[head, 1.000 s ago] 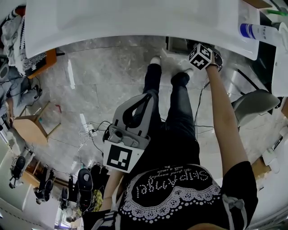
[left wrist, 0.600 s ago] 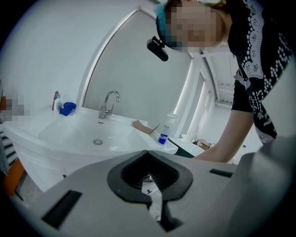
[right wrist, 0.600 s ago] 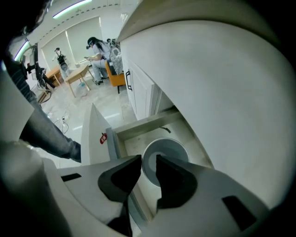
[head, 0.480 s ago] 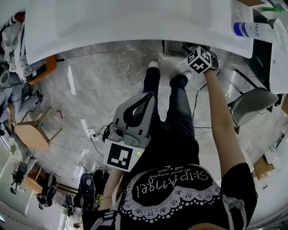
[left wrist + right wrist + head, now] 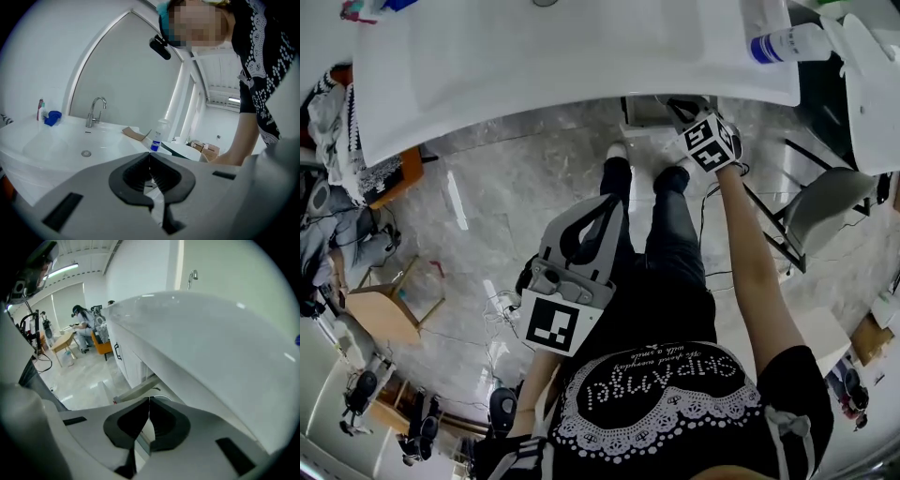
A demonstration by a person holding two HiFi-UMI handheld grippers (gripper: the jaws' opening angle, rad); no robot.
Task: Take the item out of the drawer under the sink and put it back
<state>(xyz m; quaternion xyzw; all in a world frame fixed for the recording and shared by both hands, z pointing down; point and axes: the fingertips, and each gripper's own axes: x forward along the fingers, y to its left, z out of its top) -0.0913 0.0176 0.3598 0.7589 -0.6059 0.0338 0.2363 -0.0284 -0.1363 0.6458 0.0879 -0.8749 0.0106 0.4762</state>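
White sink [image 5: 581,75] spanning the top of the head view, grey marble floor [image 5: 487,178] below it. Right gripper [image 5: 149,400] up under the sink's rim at the upper right, jaws pressed together tip to tip, nothing visibly pinched. Beyond them, in the right gripper view, a grey drawer [image 5: 137,392] seeming to stand partly out of the white cabinet [image 5: 123,357], with a pale edge showing through the gap under the tips. Left gripper [image 5: 150,158] low at the centre of the head view, close to the body, jaws likewise shut with nothing plainly between, aimed at the basin and tap [image 5: 95,111]. No item to be seen anywhere: not in either pair of jaws, not on the sink top beside the blue-banded bottle [image 5: 787,43], and the drawer's inside hidden from all three views. Judging by that, either early, before the taking out, or at the very end, with the item back inside; impossible to say which. At the least, left to do: shutting the drawer, if open as it appears
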